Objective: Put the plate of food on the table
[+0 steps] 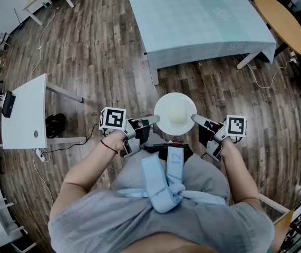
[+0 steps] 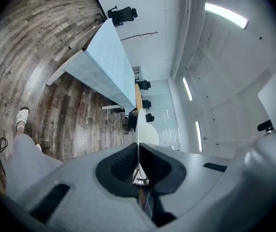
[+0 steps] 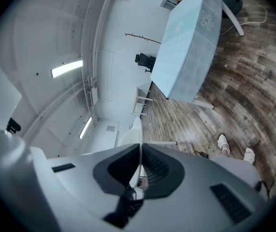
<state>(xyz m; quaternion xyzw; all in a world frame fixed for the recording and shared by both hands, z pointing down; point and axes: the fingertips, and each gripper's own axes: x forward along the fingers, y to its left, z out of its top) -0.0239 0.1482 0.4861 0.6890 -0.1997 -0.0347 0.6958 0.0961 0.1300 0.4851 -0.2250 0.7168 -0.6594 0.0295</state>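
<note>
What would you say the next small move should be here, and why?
Probably carry the white plate forward, level, toward the blue-clothed table: the left gripper and right gripper clamp opposite rims, and wooden floor separates plate from table.

Hand-held gripper point(image 2: 138, 151) clamped on plate point(image 2: 147, 132) rim, table point(image 2: 108, 57) beyond

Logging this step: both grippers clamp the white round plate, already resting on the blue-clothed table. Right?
No: the head view shows the white round plate over wooden floor, short of the blue-clothed table. Left gripper and right gripper do clamp it.
</note>
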